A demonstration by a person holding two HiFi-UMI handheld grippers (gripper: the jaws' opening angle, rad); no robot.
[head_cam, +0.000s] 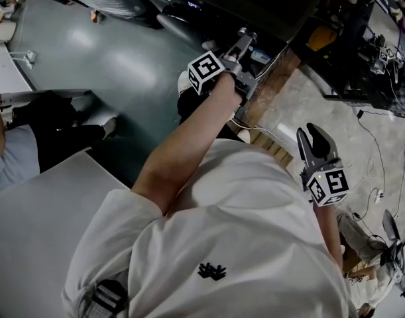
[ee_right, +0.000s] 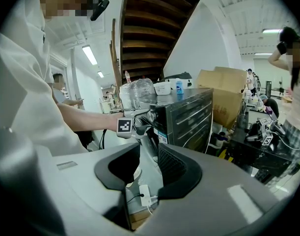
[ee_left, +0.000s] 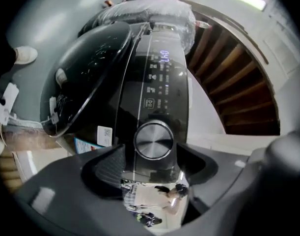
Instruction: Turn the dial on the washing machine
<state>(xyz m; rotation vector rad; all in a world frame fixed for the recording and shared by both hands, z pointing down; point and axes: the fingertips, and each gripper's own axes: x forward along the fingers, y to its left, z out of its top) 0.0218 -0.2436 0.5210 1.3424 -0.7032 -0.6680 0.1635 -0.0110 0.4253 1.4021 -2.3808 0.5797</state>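
our left gripper (ee_left: 150, 157) is up at the washing machine (ee_left: 140, 48), pointing level at its glossy control panel (ee_left: 162, 90), and the round brushed-metal dial (ee_left: 153, 140) sits dead centre btw the jaws. the jaws are released: spread wide, one pad either side of the dial's rim w/ a thin sliver of black panel showing on each side, so we judge nothing is pinched yet. the relation that matters: the dial faces us square-on, its turning axis running straight along the line the gripper points. so no sideways shift looks needed, prob. just close on the rim and roll the wrist about that same line. in the left gripper view the dial sits below the lit digits (ee_left: 164, 57) and rows of icons, w/ the dark glass lid (ee_left: 86, 77) off to the left. our right gripper (ee_right: 144, 157) is released too, jaws apart w/ nothing btw them, held well apart from the machine and seeing it from the side, so the left hand is clearly the nearer one. risk as we see it: pads slipping on the smooth metal rim.
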